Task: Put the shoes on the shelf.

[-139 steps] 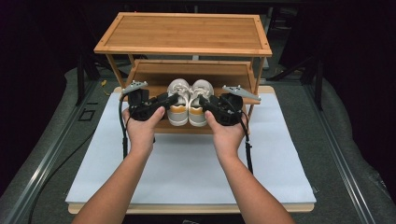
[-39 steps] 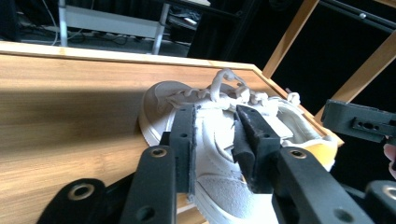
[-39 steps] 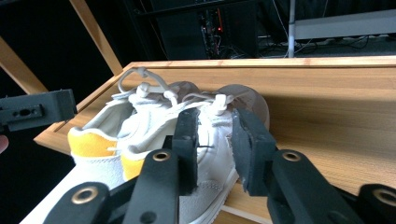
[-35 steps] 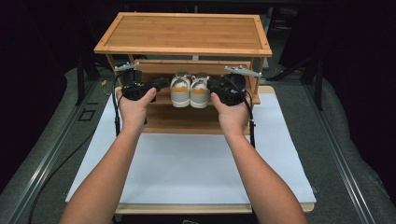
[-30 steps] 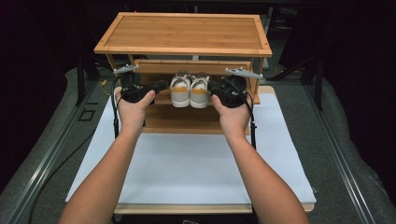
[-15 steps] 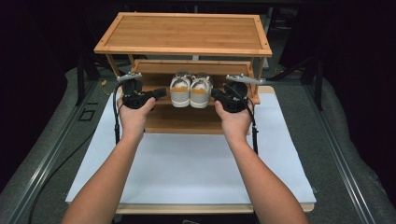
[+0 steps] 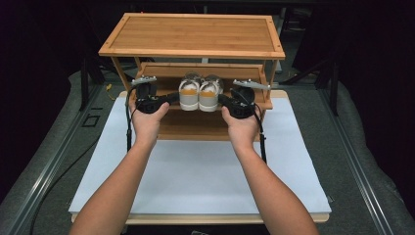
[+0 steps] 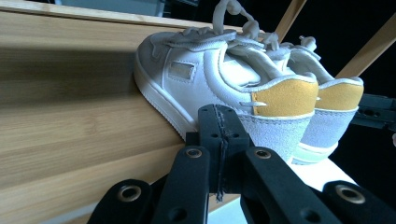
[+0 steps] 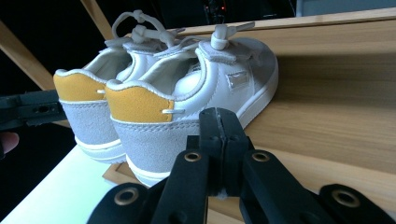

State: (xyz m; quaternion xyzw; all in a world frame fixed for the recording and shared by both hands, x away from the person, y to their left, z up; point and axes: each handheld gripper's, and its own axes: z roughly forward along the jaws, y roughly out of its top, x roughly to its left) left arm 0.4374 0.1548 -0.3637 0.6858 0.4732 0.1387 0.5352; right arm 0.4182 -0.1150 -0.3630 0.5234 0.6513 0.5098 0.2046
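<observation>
Bamboo shoe rack (image 7: 195,34) on white desk (image 7: 195,176); pair of white sneakers (image 7: 199,93) with yellow heels on middle shelf, between both tools. Left tool (image 7: 172,99) and right tool (image 7: 223,100) just closed, empty, flanking the heels.

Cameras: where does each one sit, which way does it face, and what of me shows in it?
High view: above the person's side, facing forward and down on the shoe rack; both forearms, left gripper and right gripper show.
Left gripper view: on the left gripper, looking along its shut jaws at the shoes from their left.
Right gripper view: on the right gripper, facing the shoes from the other side.
Shared: both gripper views show the pair's yellow heels.
</observation>
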